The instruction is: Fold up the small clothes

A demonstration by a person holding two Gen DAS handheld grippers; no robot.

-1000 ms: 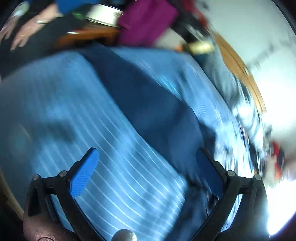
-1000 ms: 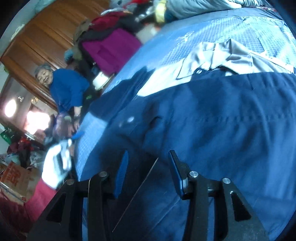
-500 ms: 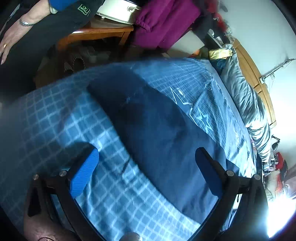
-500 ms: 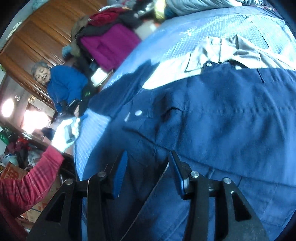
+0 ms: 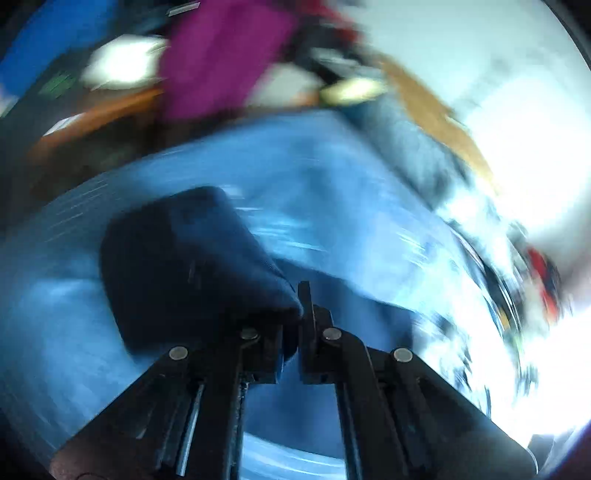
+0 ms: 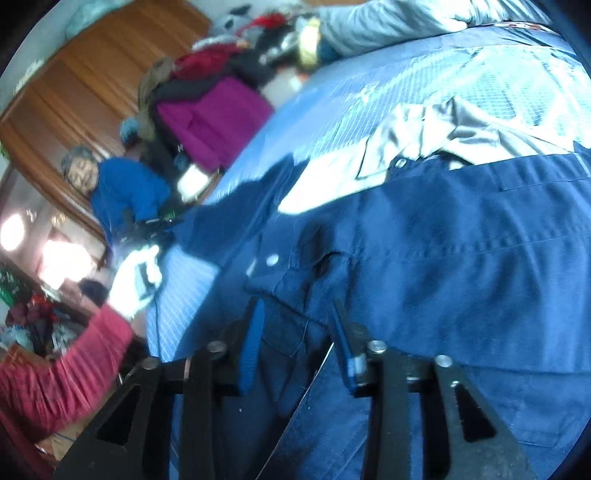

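A navy blue shirt (image 6: 424,251) lies spread on the blue checked bedsheet (image 6: 325,103). My left gripper (image 5: 301,314) is shut on the end of the shirt's navy sleeve (image 5: 184,258) and holds it lifted off the sheet (image 5: 314,177); that view is motion-blurred. My right gripper (image 6: 295,332) is open, its fingers straddling the shirt's front near the collar and a white button (image 6: 272,260), close above the fabric.
A beige garment (image 6: 436,133) lies on the bed beyond the navy shirt. A grey quilt (image 6: 388,22) is at the far end. A magenta garment pile (image 6: 210,118) and a person in blue (image 6: 125,192) are beside the bed. A wooden wardrobe (image 6: 92,74) stands behind.
My left gripper has shut on the sleeve end and lifted it, moving fast. My right gripper stayed open over the shirt front, shifting only slightly.
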